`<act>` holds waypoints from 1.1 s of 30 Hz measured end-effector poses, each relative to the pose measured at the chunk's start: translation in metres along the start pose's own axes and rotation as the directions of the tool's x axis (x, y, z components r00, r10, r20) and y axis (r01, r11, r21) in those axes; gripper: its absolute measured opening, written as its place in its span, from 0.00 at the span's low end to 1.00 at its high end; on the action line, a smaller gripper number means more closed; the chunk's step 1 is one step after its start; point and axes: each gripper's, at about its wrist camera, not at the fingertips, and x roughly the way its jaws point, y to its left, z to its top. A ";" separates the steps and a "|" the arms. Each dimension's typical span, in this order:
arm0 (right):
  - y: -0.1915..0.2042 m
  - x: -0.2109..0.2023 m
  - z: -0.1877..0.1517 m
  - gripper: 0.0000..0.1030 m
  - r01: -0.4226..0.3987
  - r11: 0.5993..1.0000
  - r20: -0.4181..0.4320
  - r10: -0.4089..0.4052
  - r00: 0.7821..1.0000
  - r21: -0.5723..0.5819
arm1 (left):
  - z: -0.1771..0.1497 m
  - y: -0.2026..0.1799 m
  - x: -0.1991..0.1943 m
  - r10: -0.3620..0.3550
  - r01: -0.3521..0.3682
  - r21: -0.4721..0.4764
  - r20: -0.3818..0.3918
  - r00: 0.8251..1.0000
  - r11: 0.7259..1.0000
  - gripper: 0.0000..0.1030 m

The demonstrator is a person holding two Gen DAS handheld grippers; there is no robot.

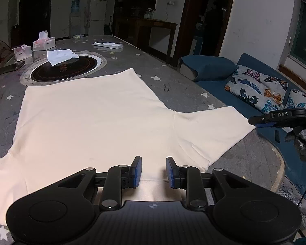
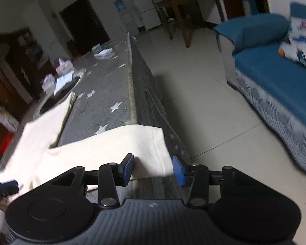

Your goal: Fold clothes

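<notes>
The left gripper [image 1: 153, 172] stood wide, its blue pads apart over the near edge of the cream T-shirt [image 1: 95, 118], close to the neck band, with nothing between them. Ahead of it the shirt lay spread flat on the grey star-print table [image 1: 173, 85], body running away from the claw and one sleeve [image 1: 212, 130] reaching off to its right, out to the table's rounded edge.

The right gripper [image 2: 153, 170] was also wide. The hem end of that sleeve [image 2: 153, 149] lay between its pads, hanging over the table edge; the pads had not closed on it. From the left wrist view this gripper [image 1: 255, 122] came in from the right at the sleeve's tip, a gloved hand [image 1: 304, 140] behind it.

Beyond the shirt sat a round black inset [image 1: 65, 69] with a white cloth [image 1: 60, 56] on it, then tissue boxes [image 1: 43, 42] and a white remote [image 1: 108, 45]. Further right of the claws stood a blue sofa [image 1: 214, 69] with a butterfly cushion [image 1: 257, 85].
</notes>
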 end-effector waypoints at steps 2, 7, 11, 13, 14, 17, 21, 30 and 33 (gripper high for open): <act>-0.011 0.001 -0.003 0.43 -0.036 0.997 0.001 0.036 0.999 0.067 | 0.002 -0.002 0.000 -0.001 0.001 0.005 0.003 1.000 1.000 0.30; -0.034 0.008 -0.009 0.44 -0.143 0.964 0.002 0.146 0.989 0.223 | 0.007 -0.007 0.001 -0.002 0.002 0.019 0.011 1.000 1.000 0.32; -0.044 0.012 -0.014 0.33 -0.206 0.932 0.028 0.208 0.978 0.299 | 0.007 -0.012 0.003 -0.011 0.011 0.034 0.008 1.000 0.999 0.35; -0.047 0.010 -0.015 0.22 -0.222 0.923 0.053 0.216 0.975 0.316 | 0.007 -0.015 0.005 -0.018 0.018 0.045 0.001 1.000 0.999 0.35; -0.048 0.010 -0.016 0.18 -0.229 0.918 0.065 0.220 0.973 0.324 | 0.007 -0.017 0.006 -0.022 0.022 0.050 -0.003 1.000 0.999 0.35; -0.043 0.004 -0.012 0.10 -0.205 0.931 0.093 0.185 0.978 0.304 | 0.006 -0.022 0.009 -0.030 0.031 0.064 -0.009 1.000 0.997 0.35; -0.031 -0.008 -0.001 0.09 -0.239 0.935 0.129 0.211 0.969 0.262 | 0.004 -0.026 0.011 -0.042 0.043 0.076 -0.017 0.999 0.996 0.34; 0.065 -0.023 0.044 0.08 -0.383 0.923 0.150 0.374 0.915 0.035 | -0.001 -0.032 0.019 -0.070 0.072 0.087 -0.027 0.997 0.994 0.34; 0.104 -0.023 0.056 0.08 -0.431 0.901 0.129 0.433 0.892 -0.044 | -0.003 -0.023 0.009 -0.065 0.065 0.065 0.000 0.998 0.996 0.35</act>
